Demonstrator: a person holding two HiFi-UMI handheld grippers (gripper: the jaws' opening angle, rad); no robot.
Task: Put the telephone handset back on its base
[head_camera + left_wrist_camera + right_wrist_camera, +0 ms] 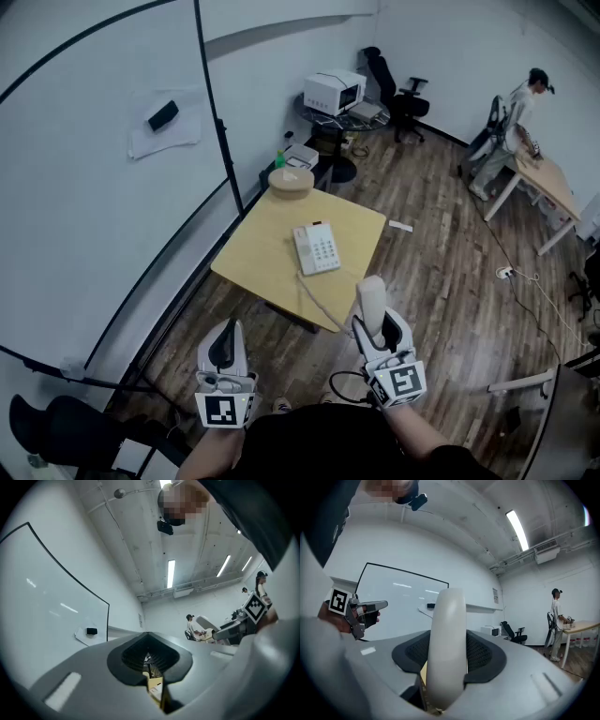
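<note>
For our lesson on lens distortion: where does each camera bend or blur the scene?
Head view: the whiteboard frame bows into curves. Left gripper view: round black surround, ceiling strip light blown out. Right gripper view: the near handset looms oversized.

The left gripper [149, 649] is tilting slightly upward. Its grey jaws are lying together with nothing gripped, leaving only a thin slit between the black pads [131, 657] (a sliver of yellow tabletop [153, 685] is showing through that slit). Beyond it a whiteboard [51, 588] is filling the left side, and a black eraser [91, 631] is sitting on a white sheet [82, 638] on it. Strip lights [170, 573] are glowing on the ceiling. At the right, the right gripper [216, 631] is holding out a pale handset [204, 622], and a person [190, 622] is standing far off.
</note>
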